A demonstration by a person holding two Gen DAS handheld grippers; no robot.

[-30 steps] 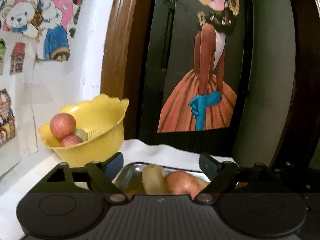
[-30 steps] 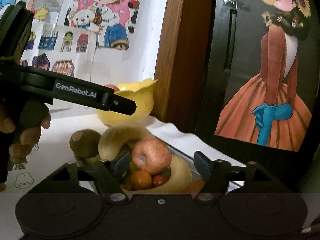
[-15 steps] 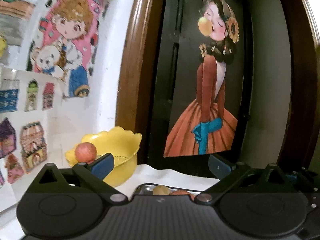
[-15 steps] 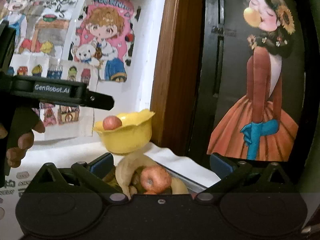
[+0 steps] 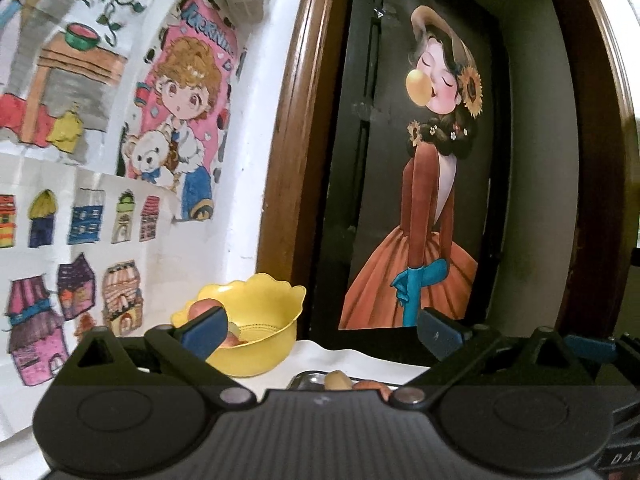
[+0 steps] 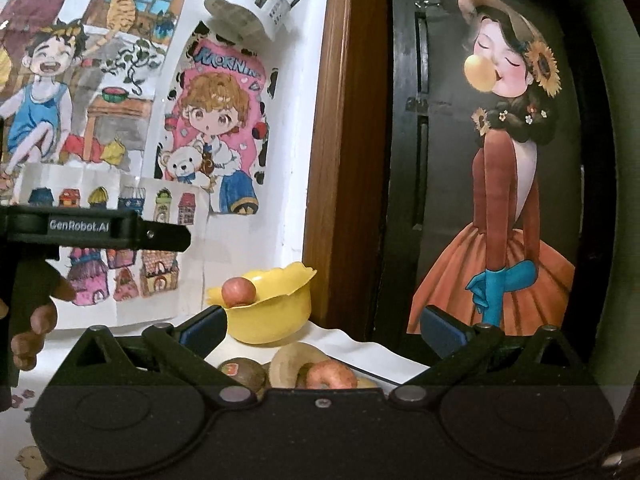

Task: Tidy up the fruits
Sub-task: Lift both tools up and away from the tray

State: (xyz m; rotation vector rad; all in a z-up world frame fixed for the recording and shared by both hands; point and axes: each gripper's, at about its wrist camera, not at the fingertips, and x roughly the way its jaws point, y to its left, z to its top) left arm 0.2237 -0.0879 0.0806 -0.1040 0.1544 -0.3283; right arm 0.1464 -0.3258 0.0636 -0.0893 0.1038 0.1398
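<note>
A yellow scalloped colander bowl stands at the back of the white table against the wall, holding red apples; in the right wrist view the bowl shows one apple at its rim. Low in that view a pile of fruit lies on a metal tray: a brown kiwi, a banana and a red apple. The tray barely shows in the left wrist view. My left gripper and right gripper are both open and empty, raised above the fruit.
The other hand-held gripper and a person's fingers fill the left of the right wrist view. Drawings cover the white wall. A brown wooden frame and a dark panel with a painted girl stand behind the table.
Both grippers have risen and tilted up, so the tray of fruit has sunk to the bottom edge of each view. Both stay open and empty.
</note>
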